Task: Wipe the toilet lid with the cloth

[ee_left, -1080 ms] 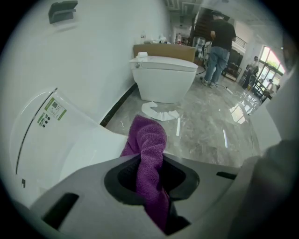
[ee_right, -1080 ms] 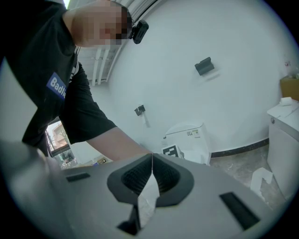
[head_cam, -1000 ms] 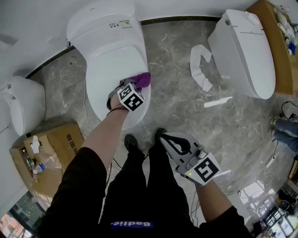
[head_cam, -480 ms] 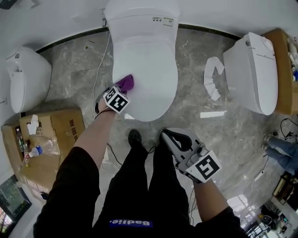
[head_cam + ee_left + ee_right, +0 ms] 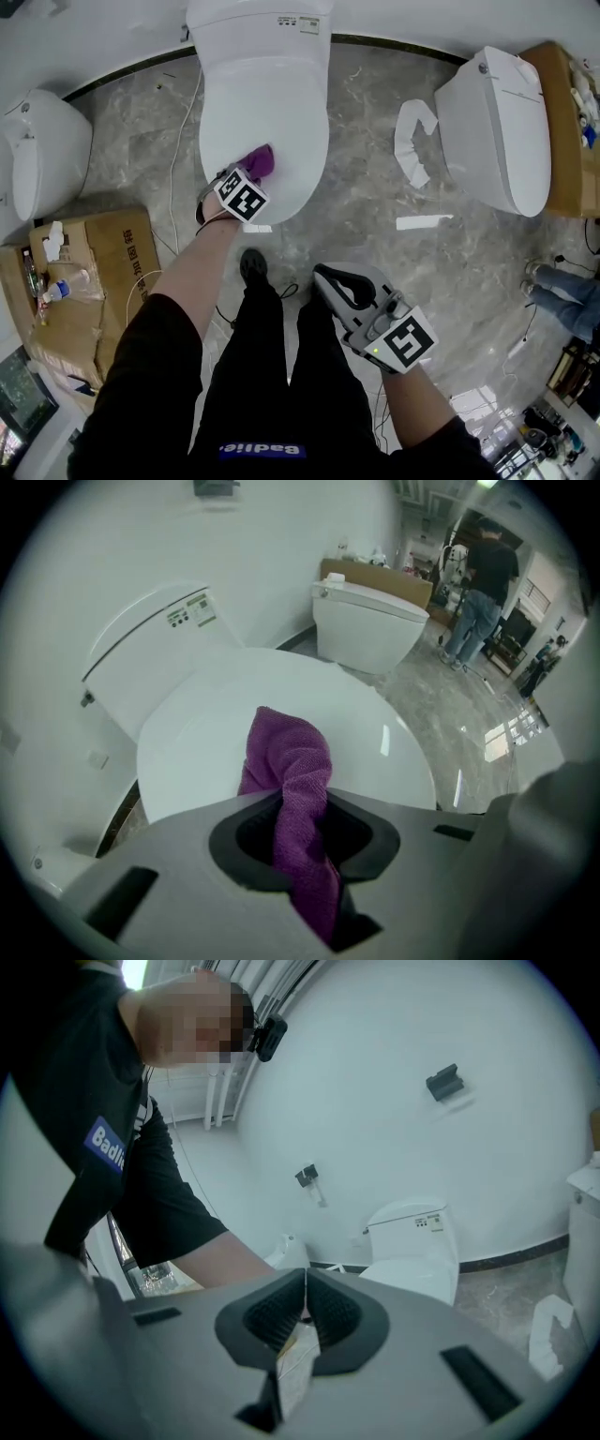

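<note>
The white toilet lid (image 5: 272,103) is closed, at the top middle of the head view. A purple cloth (image 5: 259,160) lies on the lid's front left part. My left gripper (image 5: 249,175) is shut on the cloth and holds it against the lid. In the left gripper view the cloth (image 5: 292,766) bunches up between the jaws over the glossy lid (image 5: 394,747). My right gripper (image 5: 331,278) hangs over my legs, away from the toilet. Its jaws (image 5: 305,1312) meet with no gap, and a pale strip shows just behind them.
A second toilet (image 5: 497,131) stands at the right and a third (image 5: 42,159) at the left. A cardboard box (image 5: 89,281) with bottles sits at the left. White packing pieces (image 5: 412,141) and a cable (image 5: 178,150) lie on the marble floor. A person (image 5: 483,583) stands far back.
My left gripper has slid the purple cloth across the lid's front, from its right side toward its left. The right gripper has stayed over my legs.
</note>
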The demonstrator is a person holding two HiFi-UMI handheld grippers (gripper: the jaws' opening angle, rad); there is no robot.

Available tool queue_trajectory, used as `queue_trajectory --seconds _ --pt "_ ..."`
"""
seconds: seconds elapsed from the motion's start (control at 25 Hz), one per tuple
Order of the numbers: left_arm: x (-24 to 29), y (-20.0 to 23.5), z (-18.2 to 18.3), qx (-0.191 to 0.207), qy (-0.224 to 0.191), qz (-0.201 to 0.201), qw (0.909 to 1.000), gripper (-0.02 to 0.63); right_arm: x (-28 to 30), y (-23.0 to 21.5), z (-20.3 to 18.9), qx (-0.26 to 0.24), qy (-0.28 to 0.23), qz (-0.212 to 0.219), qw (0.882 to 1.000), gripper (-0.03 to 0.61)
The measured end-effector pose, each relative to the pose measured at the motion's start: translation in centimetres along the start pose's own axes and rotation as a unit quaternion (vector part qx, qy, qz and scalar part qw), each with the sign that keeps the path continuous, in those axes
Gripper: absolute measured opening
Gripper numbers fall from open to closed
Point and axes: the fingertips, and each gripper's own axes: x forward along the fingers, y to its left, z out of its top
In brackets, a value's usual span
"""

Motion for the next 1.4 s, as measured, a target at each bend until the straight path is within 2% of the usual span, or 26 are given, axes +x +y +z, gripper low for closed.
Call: queue_trajectory --seconds 0.32,0.4,0.52,0.68,0.8,1.0,1.12,1.24,1.4 --pt "3.7 -11.8 8.2 0.03 -0.012 -0.031 0.999 0.08 -9.2 -3.8 -1.1 0.009 -0.005 -0.014 1.0 0.029" --pt "4.3 -14.1 8.9 0.03 -0.012 -0.039 0.9987 0.08 -10.9 -4.5 -1.6 0.008 -0.004 -0.02 1.0 0.029" --pt "4.2 -15.8 8.2 0.039 -0.007 -0.044 0.9982 0.08 -12.1 -4.7 -2.0 0.011 -0.005 -0.027 1.0 0.029" --pt "2.8 -14.7 5.4 0.038 -0.007 -0.032 0.9987 0.08 -11.9 -3.7 -2.3 0.014 -0.004 -0.021 1.0 0.029" --pt "1.3 -12.1 1.9 0.008 -0.001 -0.021 0.9998 0.08 -10.5 -2.7 -2.6 0.006 0.009 -0.01 1.0 0.029" --pt "-1.2 -8.3 -6.1 -0.039 0.021 -0.008 0.999 0.08 -6.7 -0.5 -1.8 0.003 0.021 0.003 1.0 0.029" --pt "-3.6 -7.3 -10.8 -0.098 0.018 -0.013 0.995 0.08 -4.4 1.5 -1.1 -0.004 0.024 0.01 1.0 0.029" --pt "-7.2 -7.7 -14.6 -0.165 0.003 -0.018 0.9861 0.08 -2.6 4.5 0.6 -0.022 0.027 0.025 0.999 0.029" --pt "-13.7 -9.0 -15.7 -0.207 -0.044 -0.013 0.9772 0.08 -1.7 8.2 3.4 -0.028 0.032 0.04 0.998 0.029"
